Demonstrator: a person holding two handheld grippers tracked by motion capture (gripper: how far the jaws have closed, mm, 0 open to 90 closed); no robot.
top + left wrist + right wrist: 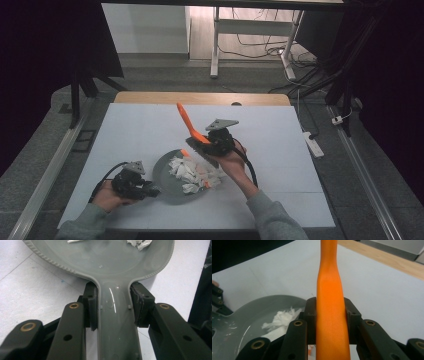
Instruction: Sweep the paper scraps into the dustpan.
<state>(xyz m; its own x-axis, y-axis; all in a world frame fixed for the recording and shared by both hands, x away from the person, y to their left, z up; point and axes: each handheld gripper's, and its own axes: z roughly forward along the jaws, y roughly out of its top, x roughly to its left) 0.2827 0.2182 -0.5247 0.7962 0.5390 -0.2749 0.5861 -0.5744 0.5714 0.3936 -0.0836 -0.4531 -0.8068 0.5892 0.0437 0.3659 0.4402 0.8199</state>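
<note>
White sheeting covers the surface (280, 150), with cables on the floor behind. Near its front edge lies a grey pan (167, 175) holding torn paper (192, 172). The left tool (150, 191) is clamped on the pan's handle (113, 315). The right tool (202, 142), raised over the pan, grips an orange brush (187, 125) by its handle, which points up and away.

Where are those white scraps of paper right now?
In the high view the white scraps lie piled in the grey dustpan near the table's front middle, between the two claws, under the orange brush.
</note>
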